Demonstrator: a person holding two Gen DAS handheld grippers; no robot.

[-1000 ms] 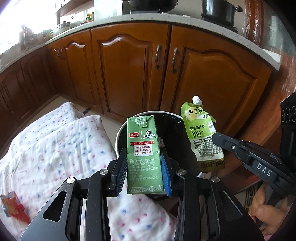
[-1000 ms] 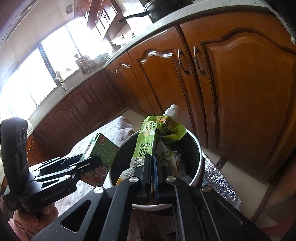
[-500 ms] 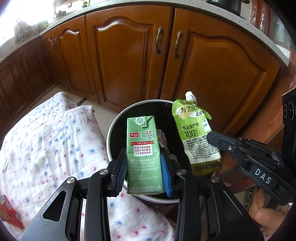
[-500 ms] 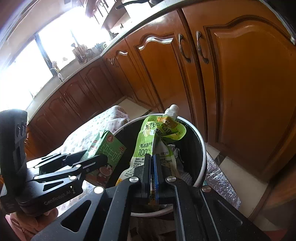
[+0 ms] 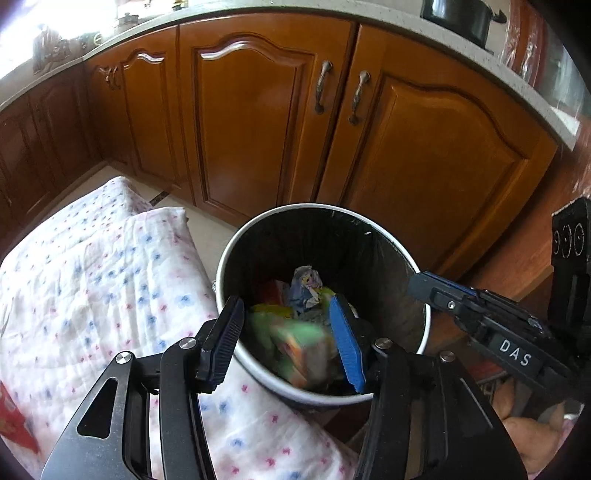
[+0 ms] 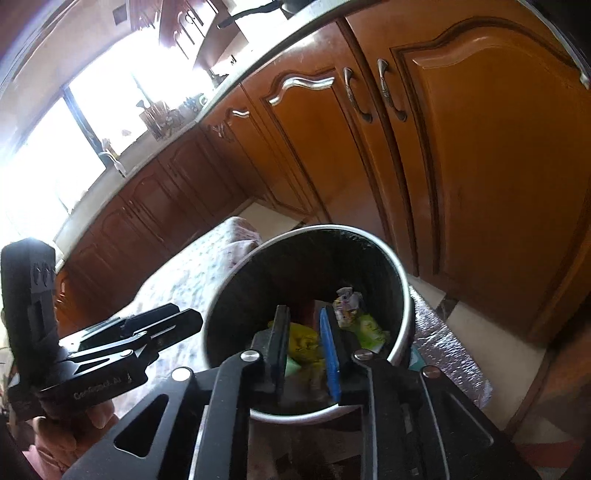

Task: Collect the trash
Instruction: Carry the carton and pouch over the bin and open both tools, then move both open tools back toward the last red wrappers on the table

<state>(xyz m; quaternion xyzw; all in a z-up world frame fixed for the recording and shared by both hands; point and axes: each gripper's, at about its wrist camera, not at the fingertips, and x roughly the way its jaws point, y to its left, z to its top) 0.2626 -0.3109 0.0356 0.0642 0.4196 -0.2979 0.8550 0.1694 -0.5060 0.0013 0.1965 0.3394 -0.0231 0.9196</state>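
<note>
While both grippers' jaws are opening empty above the trash bin (image 5: 413, 266), the blurred green carton (image 5: 299, 343) drops in; next, fetch the remaining litter.

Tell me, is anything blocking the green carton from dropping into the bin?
Nothing visible. The left gripper is opening its jaws right over the bin, whose mouth has no lid; the blurred carton is already falling onto the trash inside.

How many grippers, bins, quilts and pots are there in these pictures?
Grippers: 2, the left gripper and the right gripper; the jaws of both are opening and grip nothing
Bin: 1
Quilt: 1
Pot: 1
Total: 5
</note>
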